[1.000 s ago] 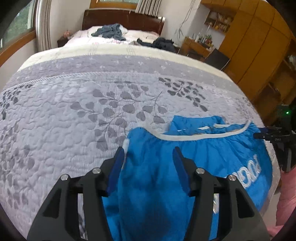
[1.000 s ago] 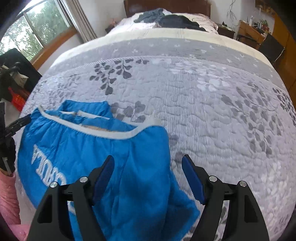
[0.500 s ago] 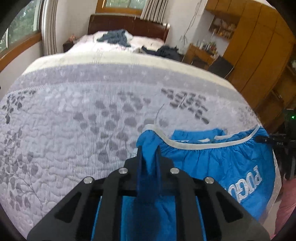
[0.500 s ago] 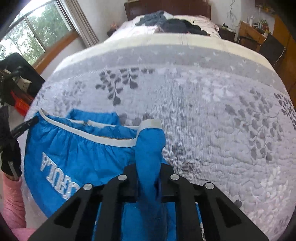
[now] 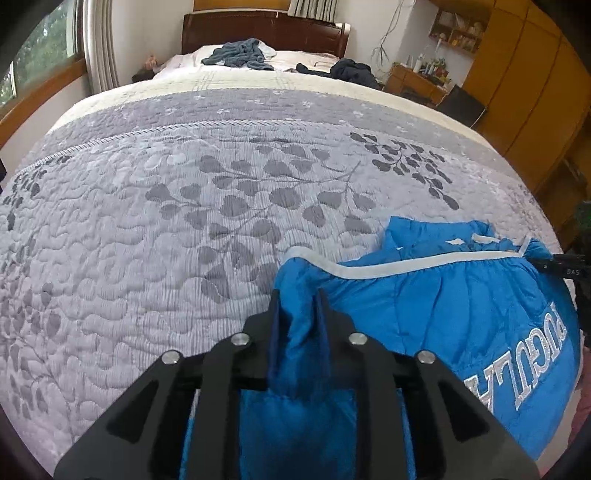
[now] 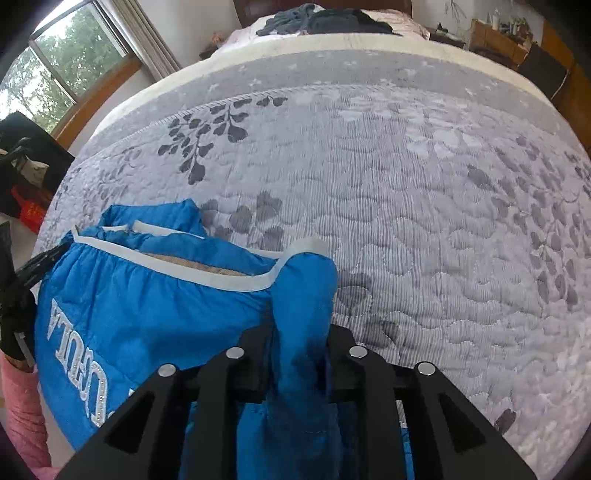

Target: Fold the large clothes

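On the near corner of a bed (image 5: pixel 155 229) covered by a grey quilt with a darker leaf pattern lies a bright blue padded garment (image 5: pixel 461 317), its white elastic hem (image 5: pixel 424 263) running across the top edge and silvery embroidered lettering (image 5: pixel 532 362) showing on the side that hangs over the bed's edge. Starting at the left, the left gripper (image 5: pixel 297 317) has its jaws clenched on a bunched fold of the blue fabric at the garment's left corner, the cloth rising between the two fingers and spilling below the black frame. Moving right across the left wrist view, the hem stretches toward the other gripper, whose dark tip is just visible at the frame's edge. Seen from the right wrist view, the right gripper (image 6: pixel 299 347) is likewise closed tight on a raised ridge of the same blue fabric at the opposite corner, just under the end of the white hem (image 6: pixel 236 278). A pink sleeve (image 6: pixel 22 410) shows at the lower left of that view (the person's arm, close to the bed's edge). Far up the bed, near the dark wooden headboard (image 5: pixel 266 31), lie other clothes, a grey-blue heap (image 5: pixel 240 53) and a darker one (image 5: pixel 351 70). A wooden wardrobe (image 5: pixel 528 74) stands along the right wall.
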Available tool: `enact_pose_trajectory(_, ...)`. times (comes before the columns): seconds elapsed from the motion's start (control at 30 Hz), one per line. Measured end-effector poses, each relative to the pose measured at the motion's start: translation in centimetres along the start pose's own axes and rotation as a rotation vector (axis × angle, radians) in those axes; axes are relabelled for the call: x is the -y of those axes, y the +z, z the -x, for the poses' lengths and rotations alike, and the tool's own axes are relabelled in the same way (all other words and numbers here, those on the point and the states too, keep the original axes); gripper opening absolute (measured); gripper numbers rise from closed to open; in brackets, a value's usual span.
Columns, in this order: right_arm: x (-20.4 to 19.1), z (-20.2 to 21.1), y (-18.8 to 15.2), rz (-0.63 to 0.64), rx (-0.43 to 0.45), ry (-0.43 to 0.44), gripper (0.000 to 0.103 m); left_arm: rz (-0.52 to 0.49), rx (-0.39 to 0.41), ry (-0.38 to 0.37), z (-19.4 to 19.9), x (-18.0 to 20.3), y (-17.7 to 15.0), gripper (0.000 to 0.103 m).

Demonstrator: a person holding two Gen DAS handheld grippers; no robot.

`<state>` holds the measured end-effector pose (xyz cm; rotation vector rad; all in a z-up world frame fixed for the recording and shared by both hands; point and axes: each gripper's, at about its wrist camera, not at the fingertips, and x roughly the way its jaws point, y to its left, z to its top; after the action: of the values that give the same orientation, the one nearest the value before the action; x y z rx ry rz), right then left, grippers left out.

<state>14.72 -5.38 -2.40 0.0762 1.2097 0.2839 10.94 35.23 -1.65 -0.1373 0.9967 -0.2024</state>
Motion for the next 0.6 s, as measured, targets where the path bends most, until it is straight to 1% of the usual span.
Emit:
enact_pose_trajectory(0.07, -0.1, 1.0, -0.3, 0.009, 0.023, -0.02, 0.034, 0.021, 0.009, 0.005, 1.0, 0.0, 0.1, 0.022)
enact_pose_trajectory(0.1, 0.0, 2.0, -0.6, 0.007, 0.044, -0.025, 0.036, 0.033, 0.021, 0.003, 1.8, 0.0, 0.0, 0.023)
enact_pose_trajectory(0.13, 0.1, 2.8, -0.8, 0.005, 0.058, -0.025, 0.042, 0.041, 0.036, -0.001, 2.6, -0.1, 0.0, 0.027)
enact_pose_trajectory(0.17, 0.3, 3.7, -1.1, 0.003, 0.072, -0.024, 0.051, 0.051, 0.061, -0.006, 3.7, -0.1, -0.1, 0.034)
enact_pose_trajectory(0.23, 0.5, 5.6, -2.2, 0.007, 0.085, -0.037, 0.06, 0.063, 0.096, -0.001, 5.8, 0.2, -0.3, 0.039)
enact_pose_trajectory(0.3, 0.6, 6.8, -3.1, 0.005, 0.069, -0.062, 0.063, 0.061, 0.11, 0.012, 7.4, 1.0, -0.7, 0.043)
enact_pose_trajectory(0.37, 0.6, 7.6, -4.4, -0.004, 0.025, -0.093, 0.066, 0.049, 0.09, 0.043, 8.4, 2.5, -1.4, 0.048)
enact_pose_trajectory(0.4, 0.5, 7.9, -5.1, -0.004, -0.004, -0.115, 0.067, 0.037, 0.065, 0.051, 8.7, 3.5, -2.0, 0.049)
enact_pose_trajectory(0.47, 0.0, 8.2, -6.5, 0.011, -0.04, -0.128, 0.071, 0.028, 0.028, 0.016, 8.9, 4.9, -3.1, 0.051)
enact_pose_trajectory(0.53, -0.2, 8.4, -7.9, 0.0, -0.058, -0.12, 0.072, 0.021, -0.014, -0.028, 8.8, 6.2, -4.5, 0.052)
enact_pose_trajectory(0.6, -0.2, 8.4, -9.4, -0.02, -0.077, -0.102, 0.074, 0.012, -0.032, -0.042, 8.8, 6.9, -5.9, 0.052)
